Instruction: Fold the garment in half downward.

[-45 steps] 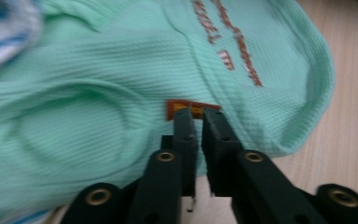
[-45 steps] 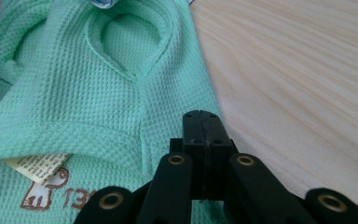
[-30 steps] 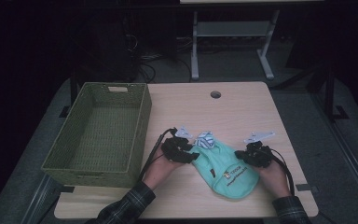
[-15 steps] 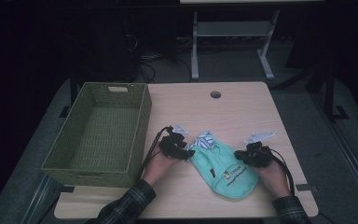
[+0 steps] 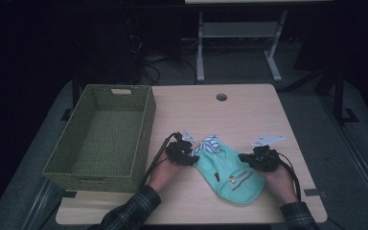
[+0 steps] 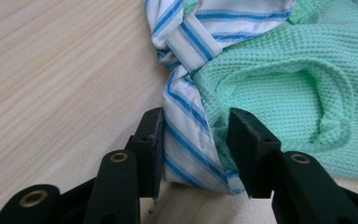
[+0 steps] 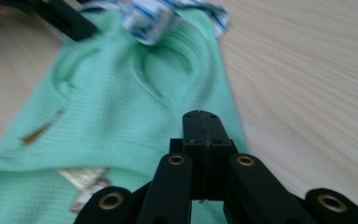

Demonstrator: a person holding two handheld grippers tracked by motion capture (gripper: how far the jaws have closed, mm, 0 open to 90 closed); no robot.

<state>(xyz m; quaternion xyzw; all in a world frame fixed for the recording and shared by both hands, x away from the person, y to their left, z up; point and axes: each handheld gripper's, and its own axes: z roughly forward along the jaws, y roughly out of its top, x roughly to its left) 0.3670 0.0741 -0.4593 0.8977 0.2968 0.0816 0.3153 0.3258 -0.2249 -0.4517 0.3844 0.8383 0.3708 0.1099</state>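
Note:
A mint-green waffle-knit garment lies flat on the table near the front edge, with a blue-and-white striped cloth bunched at its far end. My left gripper is at the garment's left side. In the left gripper view it is open, and the striped cloth's hem lies between the jaws beside the green knit. My right gripper is at the garment's right edge. In the right gripper view it is shut, low over the green fabric.
A green woven basket stands empty at the table's left, close to my left hand. The wooden tabletop has a cable hole at the back. Dark floor and a desk frame lie beyond the far edge.
My left gripper has shifted only slightly by the striped cloth. The garment and the right gripper stay where they were.

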